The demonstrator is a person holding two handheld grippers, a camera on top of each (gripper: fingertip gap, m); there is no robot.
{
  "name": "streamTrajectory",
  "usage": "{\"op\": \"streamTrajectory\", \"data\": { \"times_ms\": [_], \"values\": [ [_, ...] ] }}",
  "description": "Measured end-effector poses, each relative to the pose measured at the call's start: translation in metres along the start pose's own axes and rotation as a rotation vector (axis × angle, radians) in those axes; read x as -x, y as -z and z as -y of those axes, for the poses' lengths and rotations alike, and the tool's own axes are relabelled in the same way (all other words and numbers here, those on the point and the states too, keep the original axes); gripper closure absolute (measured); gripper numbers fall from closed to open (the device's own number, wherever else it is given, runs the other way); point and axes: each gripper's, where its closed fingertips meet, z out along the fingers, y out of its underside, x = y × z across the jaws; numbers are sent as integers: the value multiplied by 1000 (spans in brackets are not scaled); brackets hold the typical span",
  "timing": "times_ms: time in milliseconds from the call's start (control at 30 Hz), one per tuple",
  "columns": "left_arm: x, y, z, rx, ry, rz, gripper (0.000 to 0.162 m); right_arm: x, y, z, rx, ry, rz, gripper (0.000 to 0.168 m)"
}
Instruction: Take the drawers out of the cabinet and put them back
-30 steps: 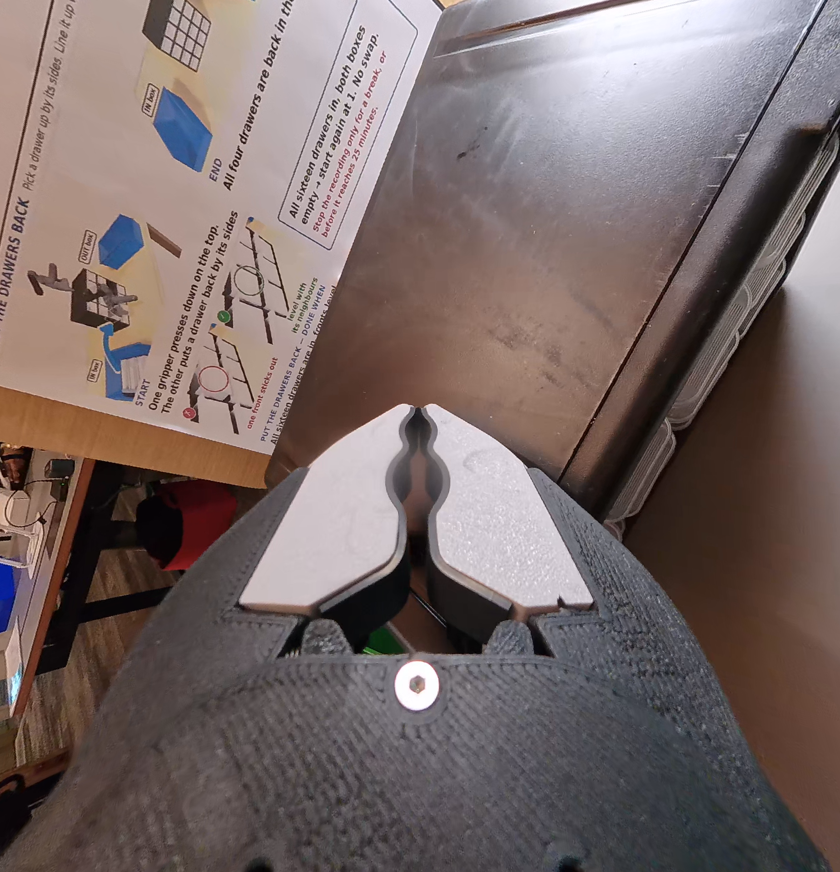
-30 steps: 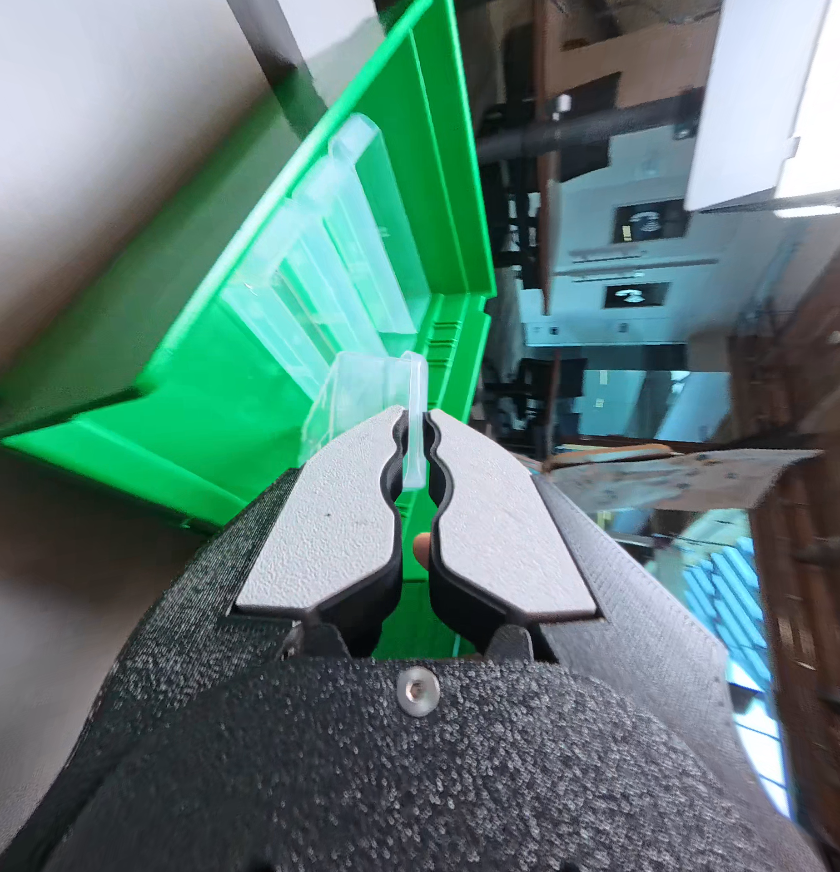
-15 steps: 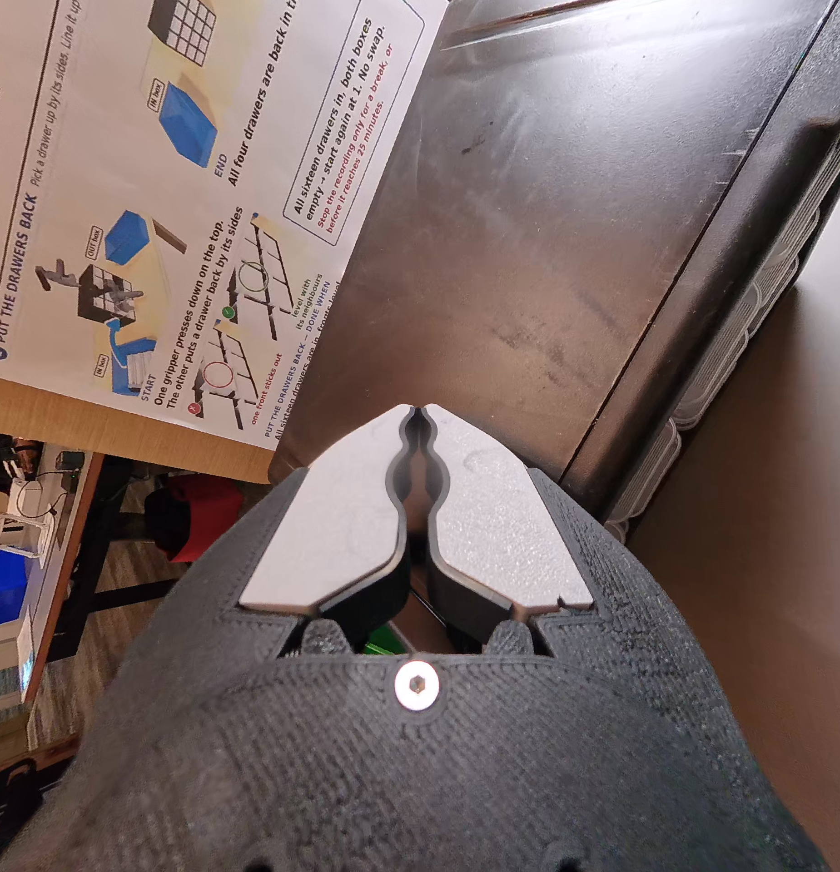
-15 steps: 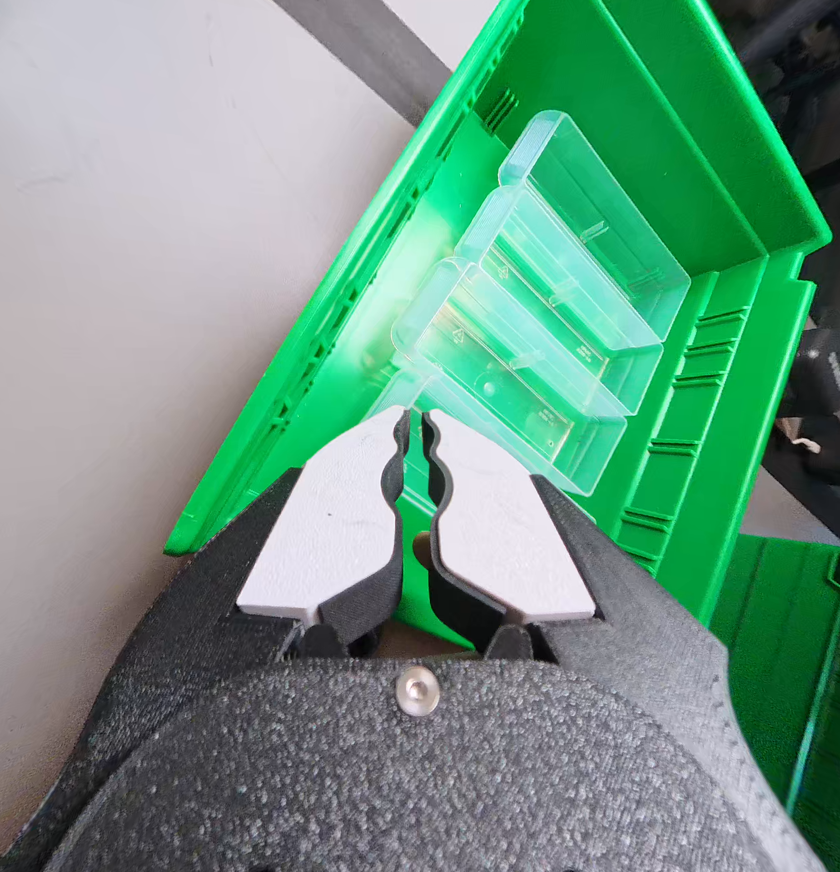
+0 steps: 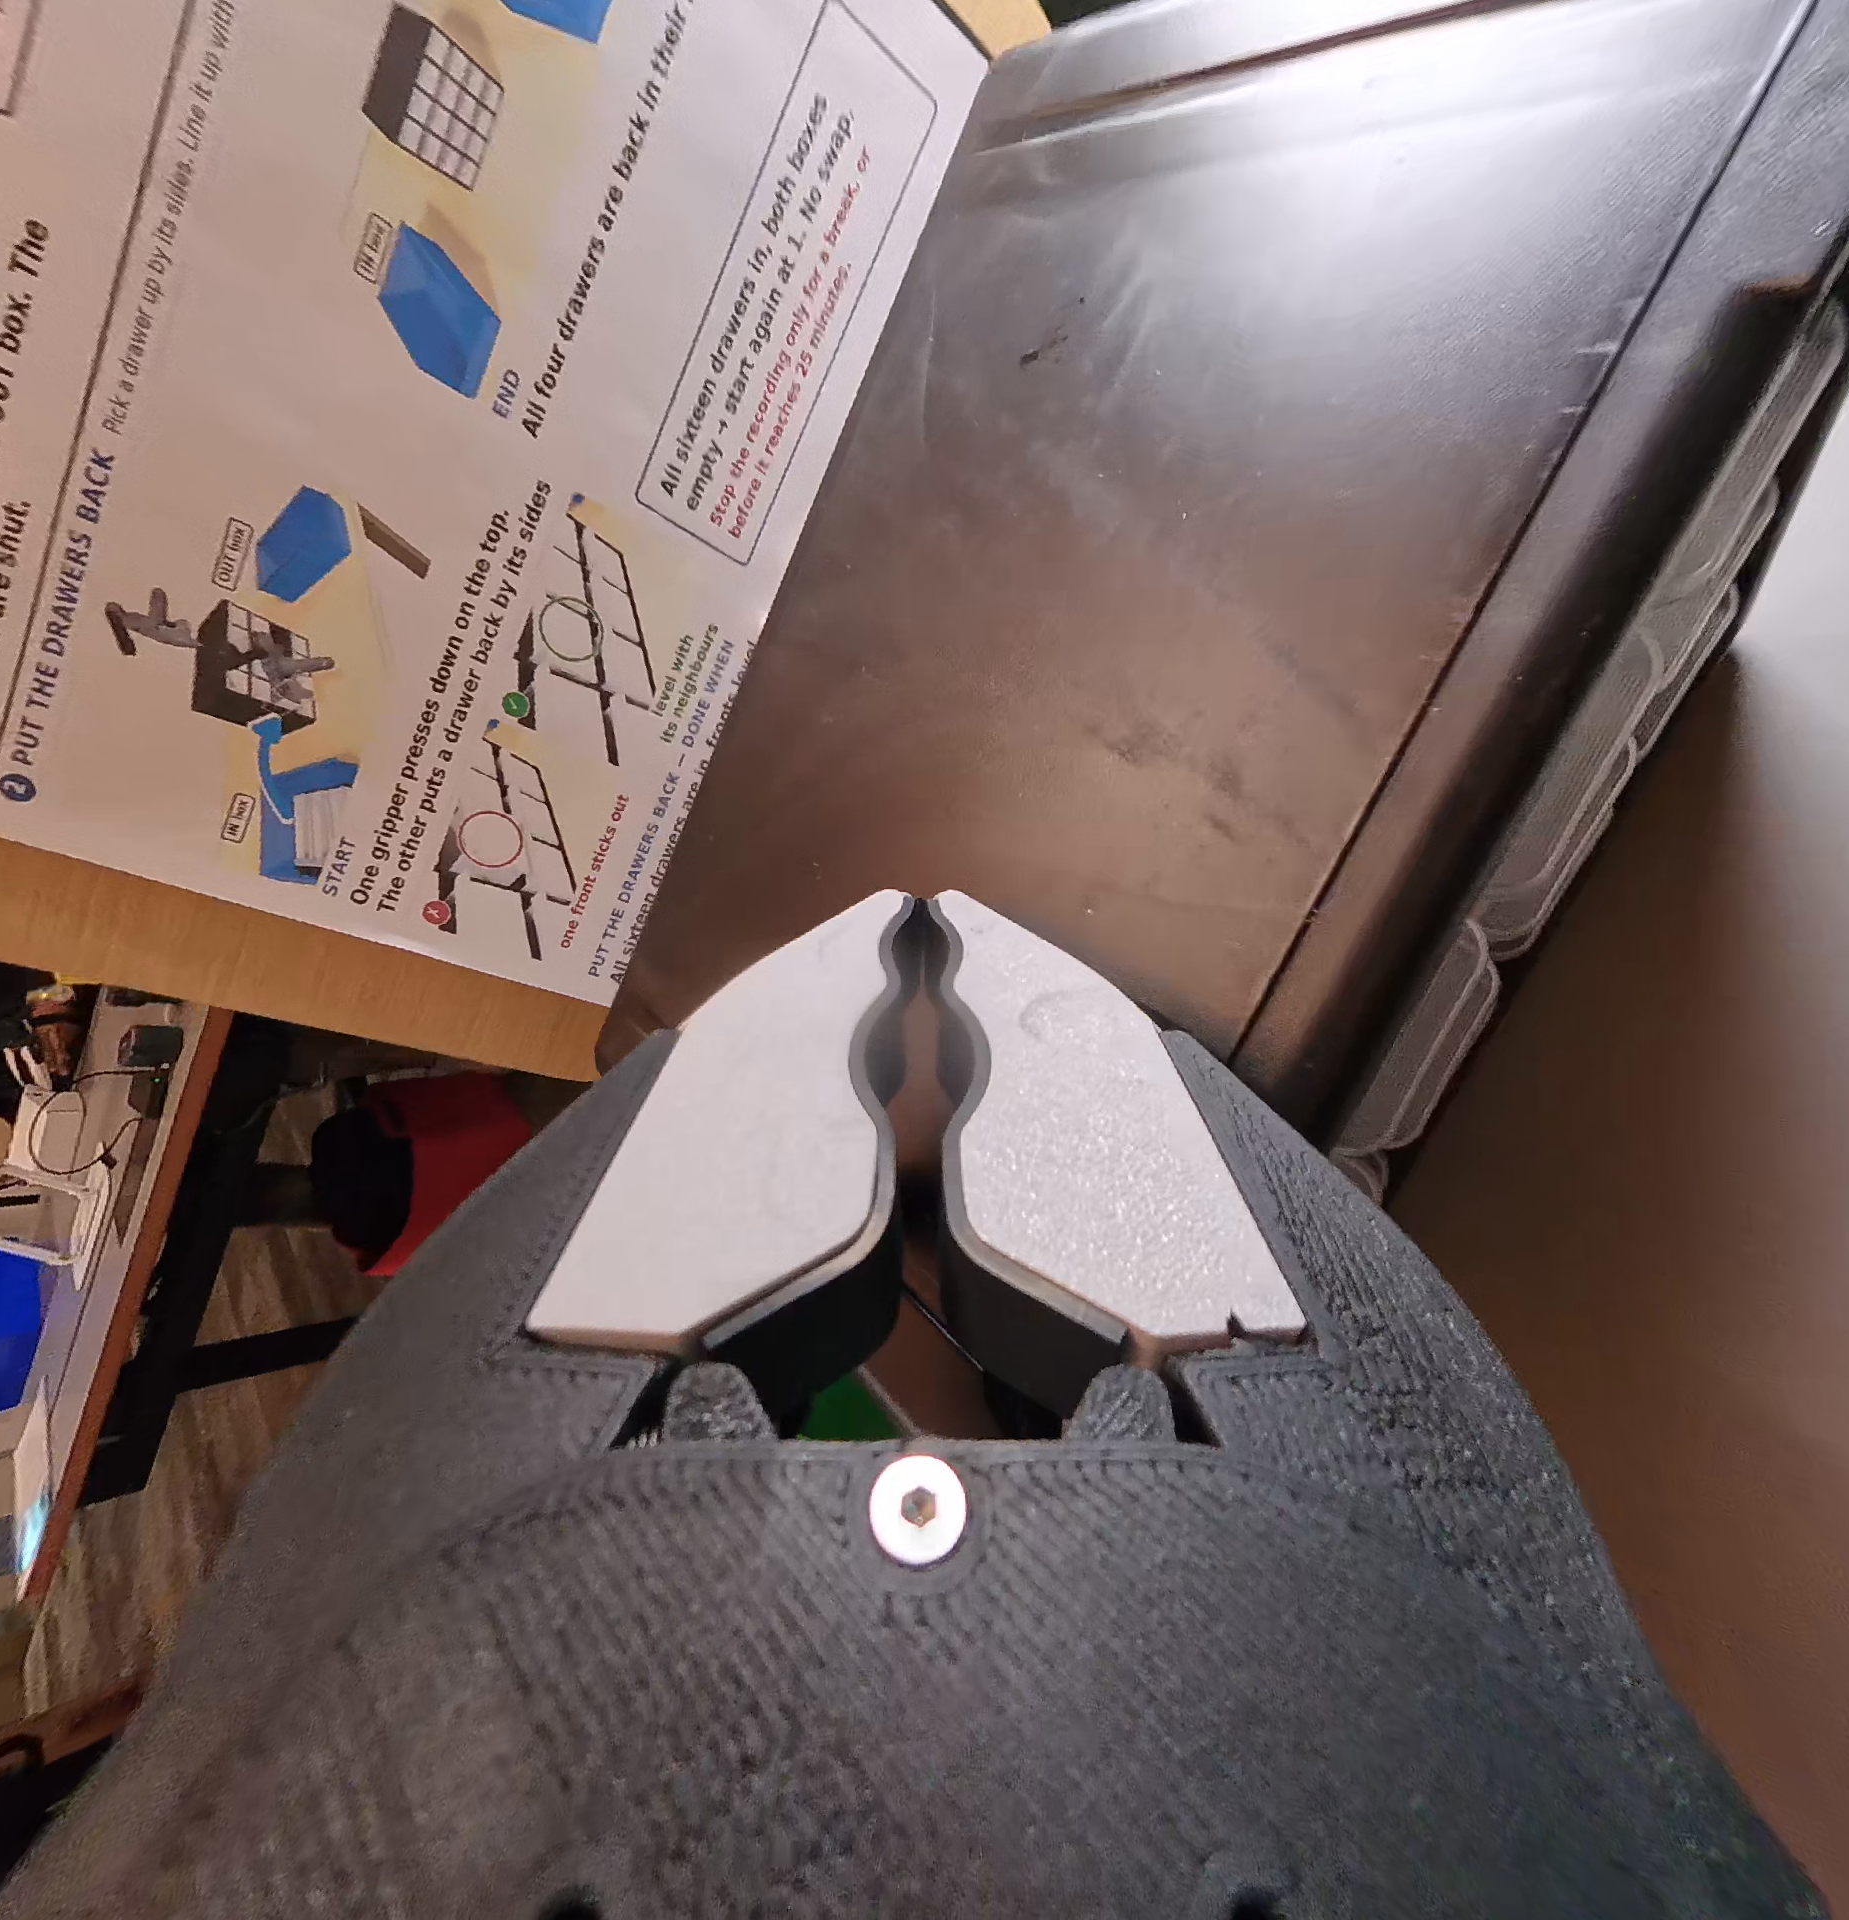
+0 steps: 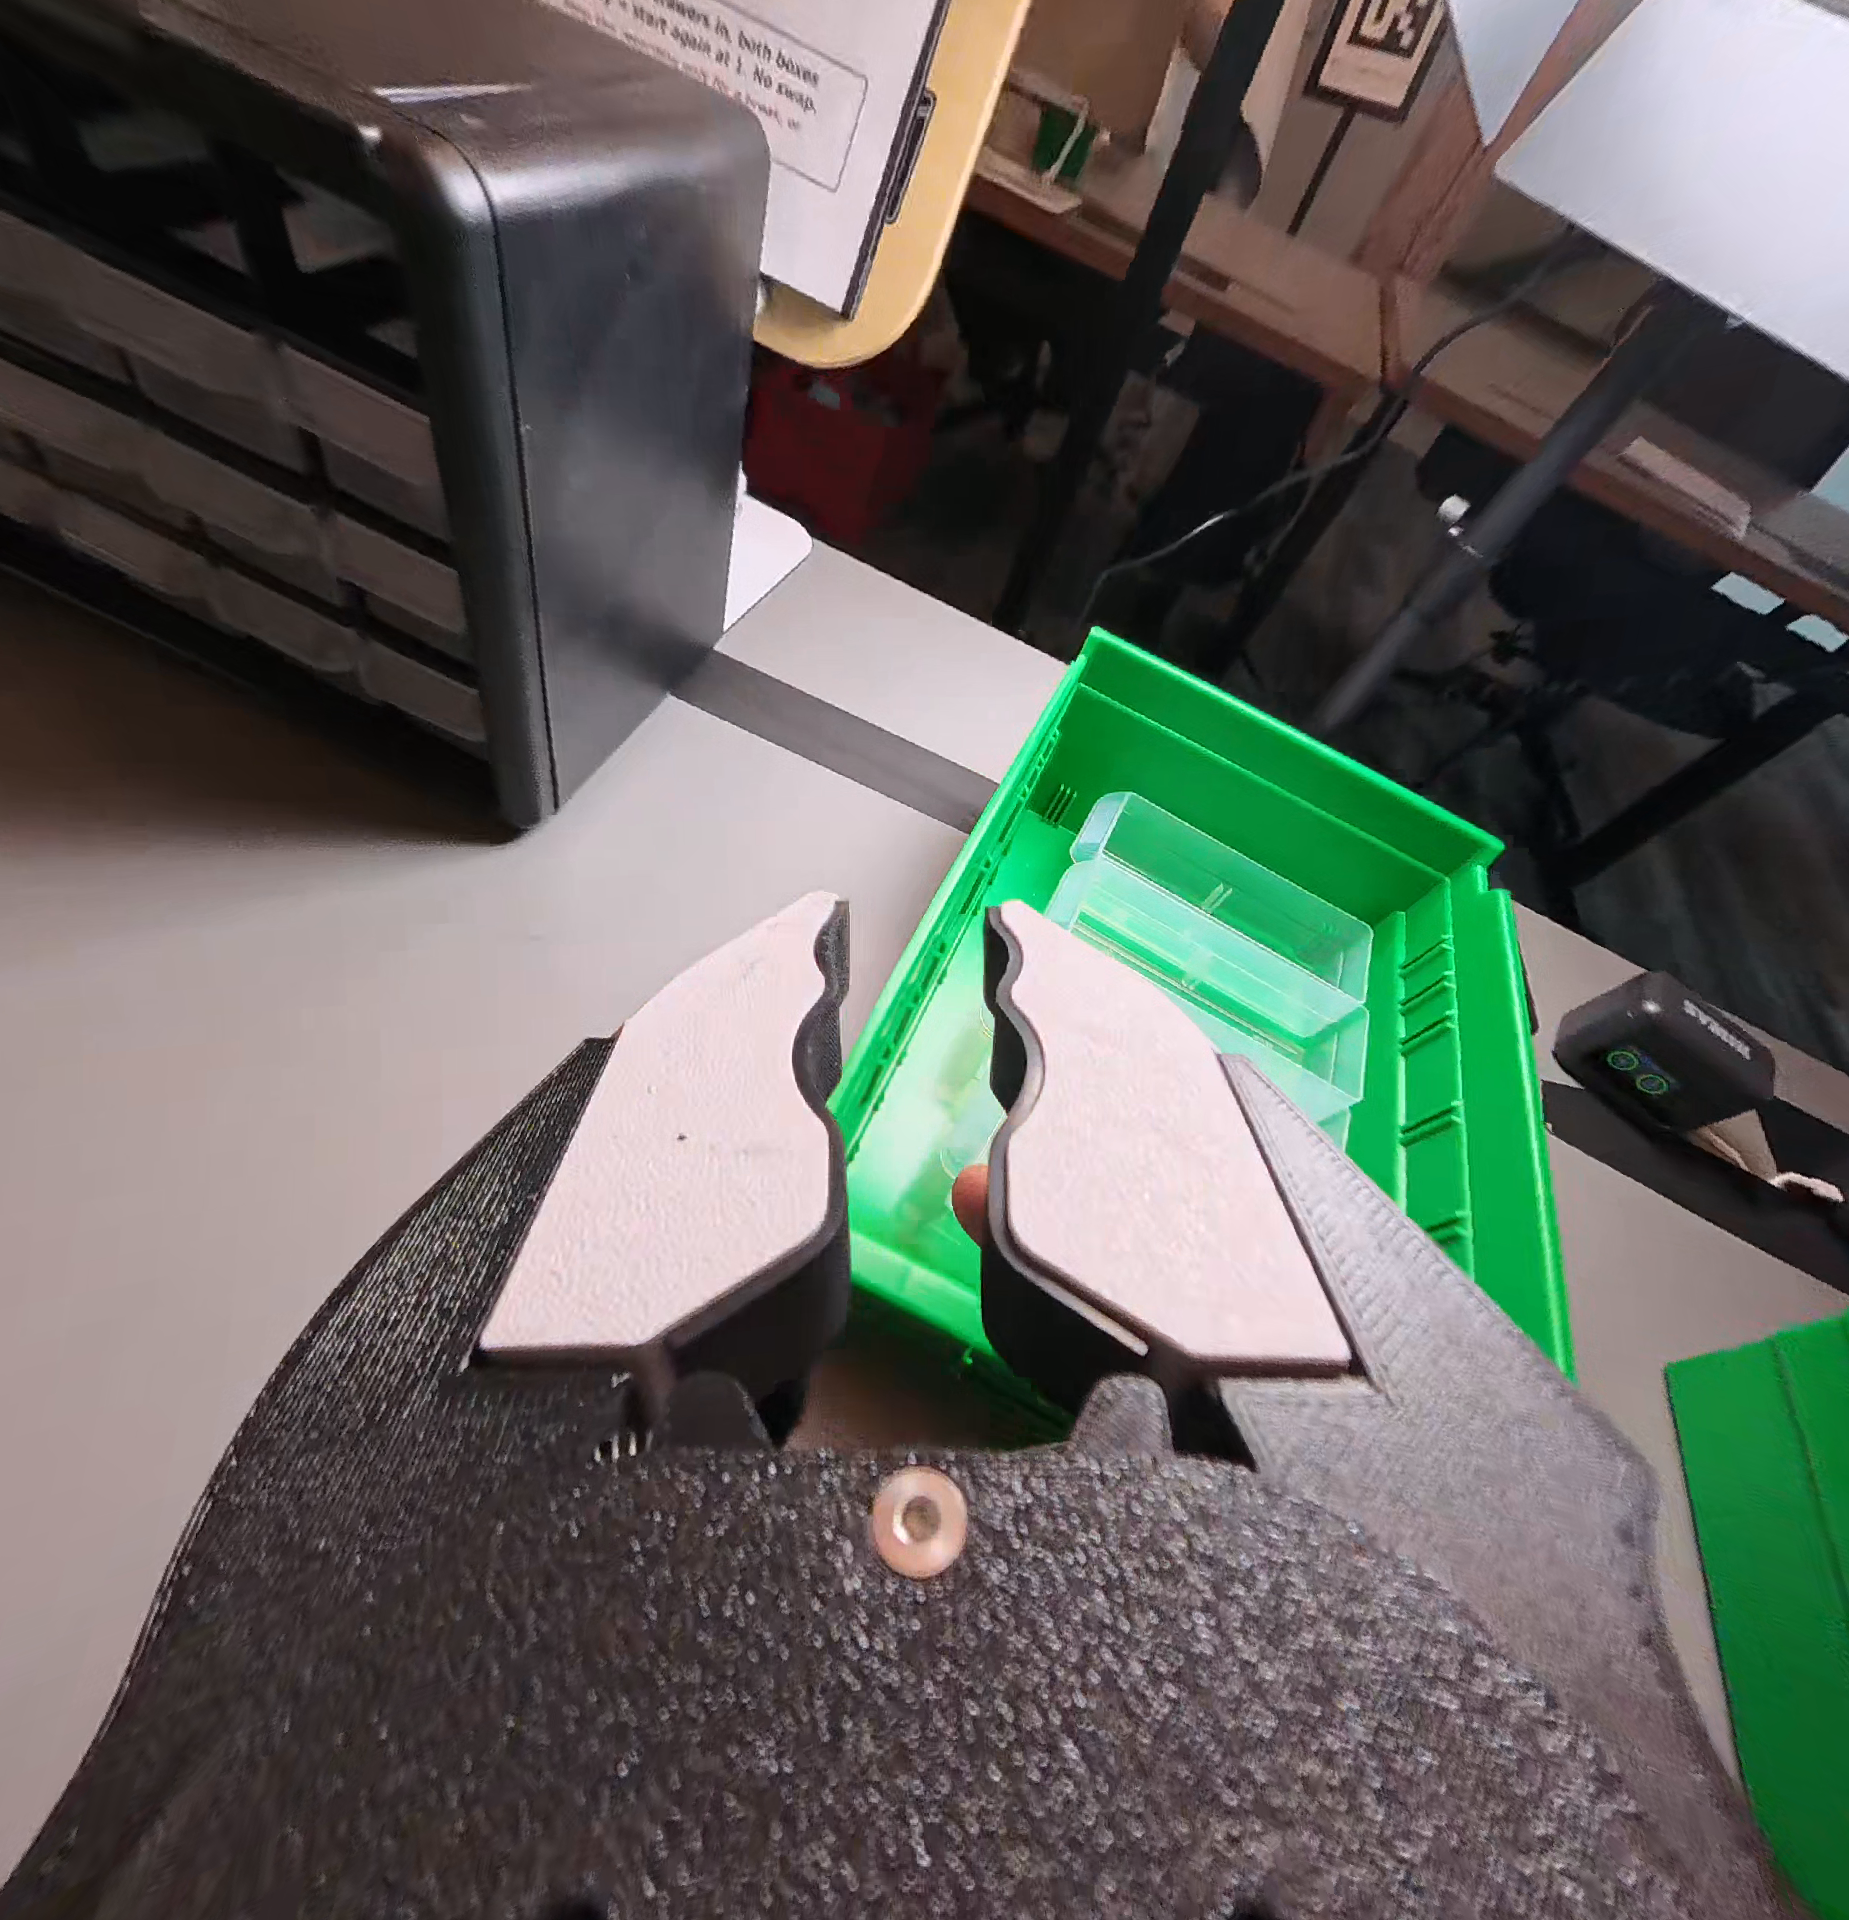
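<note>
- Our left hand-held gripper (image 5: 918, 906) is closed on nothing, its tips over the dark top of the cabinet (image 5: 1159, 499); whether it actually presses there we cannot tell. If it does not bear down, we judge the cabinet may slide when a drawer is pulled or pushed.
- Our right hand-held gripper (image 6: 918, 920) is parted and empty, above the near end of the green bin (image 6: 1460, 1122), which stands on the worktop (image 6: 276, 987) right of the cabinet.
- Clear drawers (image 6: 1211, 935) lie packed side by side in the bin. Their thin, slick walls could slip from the pads, or a neighbour could lift along with the one we pinch.
- The cabinet's top row looks empty; a drawer entered crooked may jam or stick out.
</note>
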Motion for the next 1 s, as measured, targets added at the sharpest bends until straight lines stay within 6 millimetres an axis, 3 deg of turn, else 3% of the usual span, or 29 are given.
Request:
{"op": "streamTrajectory", "data": {
  "times_ms": [33,100,200,333,467,667,733,867,967,1000],
  "values": [
    [0,3,2,-23,8,7,161,2,3,-2,-5,0,-10,144],
    [0,16,8,-101,33,36,161,6,5,-11,0,6,-30,142],
    [-9,51,20,-273,109,59,161,12,5,-24,0,7,-60,140],
    [-32,103,15,-559,311,51,162,22,-6,-38,-6,-38,-52,133],
    [-50,131,-31,-713,586,32,162,28,-19,-52,54,-69,-39,123],
    [-95,147,-125,-636,697,66,154,28,-30,-81,208,50,-68,116],
    [-114,155,-148,-620,757,38,150,27,-33,-93,270,88,-70,117],
    [-139,171,-172,-636,795,50,147,30,-43,-111,367,181,-78,125],
    [-139,178,-178,-654,785,90,147,21,-50,-108,384,317,-204,151],
    [-138,178,-180,-655,784,91,146,23,-51,-105,371,352,-215,153]
  ]
}}
